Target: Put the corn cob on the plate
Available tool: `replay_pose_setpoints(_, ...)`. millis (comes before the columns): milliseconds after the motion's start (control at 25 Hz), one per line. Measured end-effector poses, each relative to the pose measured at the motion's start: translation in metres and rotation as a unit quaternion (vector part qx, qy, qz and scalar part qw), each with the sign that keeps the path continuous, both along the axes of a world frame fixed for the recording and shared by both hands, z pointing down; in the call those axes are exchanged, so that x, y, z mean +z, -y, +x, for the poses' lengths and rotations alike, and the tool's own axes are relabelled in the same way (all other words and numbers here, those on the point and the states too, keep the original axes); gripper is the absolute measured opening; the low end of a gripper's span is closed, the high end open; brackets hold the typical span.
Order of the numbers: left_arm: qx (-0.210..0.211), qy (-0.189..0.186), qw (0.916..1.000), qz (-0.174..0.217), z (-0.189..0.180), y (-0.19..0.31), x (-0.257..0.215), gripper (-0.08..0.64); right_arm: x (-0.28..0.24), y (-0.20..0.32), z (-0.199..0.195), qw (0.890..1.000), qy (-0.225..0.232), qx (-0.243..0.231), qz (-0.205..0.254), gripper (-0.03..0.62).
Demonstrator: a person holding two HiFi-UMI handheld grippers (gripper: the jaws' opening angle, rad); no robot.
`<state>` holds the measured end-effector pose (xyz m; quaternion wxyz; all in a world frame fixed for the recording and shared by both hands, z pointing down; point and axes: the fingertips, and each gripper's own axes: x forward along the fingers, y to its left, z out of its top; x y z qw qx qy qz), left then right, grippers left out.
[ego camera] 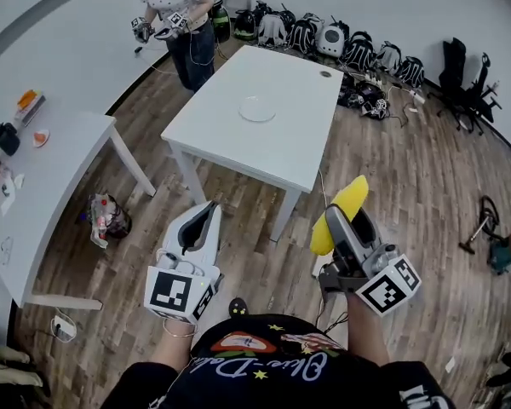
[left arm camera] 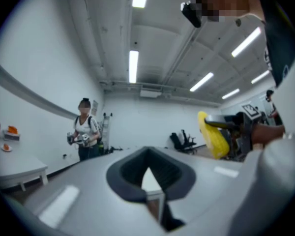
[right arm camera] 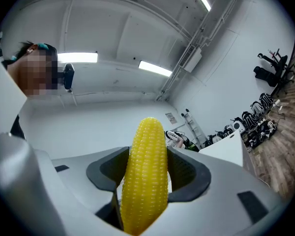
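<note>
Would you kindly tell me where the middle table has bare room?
The table is bare all round the plate, widest at its near edge; a small disc sits at one far corner. The side table is cluttered along its left edge.

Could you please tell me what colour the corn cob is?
Bright yellow; the corn cob shows best in the right gripper view.

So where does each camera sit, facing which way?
Head view: on the head, looking down at table and plate; left gripper, right gripper, shirt show.
Left gripper view: on left gripper, tilted up at ceiling; jaws shut, empty.
Right gripper view: on right gripper, tilted up; jaws grip corn cob.
Shared: corn cob, in all three.
</note>
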<state>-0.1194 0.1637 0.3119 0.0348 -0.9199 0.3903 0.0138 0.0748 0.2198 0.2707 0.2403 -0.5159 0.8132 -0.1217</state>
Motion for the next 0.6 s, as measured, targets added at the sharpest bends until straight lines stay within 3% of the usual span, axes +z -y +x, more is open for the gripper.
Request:
replay_pose_setpoints(200, -0.005, 0.016, 0.9998, -0.013, 0.003, 0.067, 0.010, -0.006, 0.016, 0.064, 0.009, 1.000, 0.007, 0.008, -0.022, 0.252)
replay_pose_setpoints(600, -0.019, 0.021, 0.9994, -0.019, 0.057, 0.209, 0.024, -0.006, 0.033, 0.217, 0.063, 1.000, 0.001, -0.008, -0.029, 0.252)
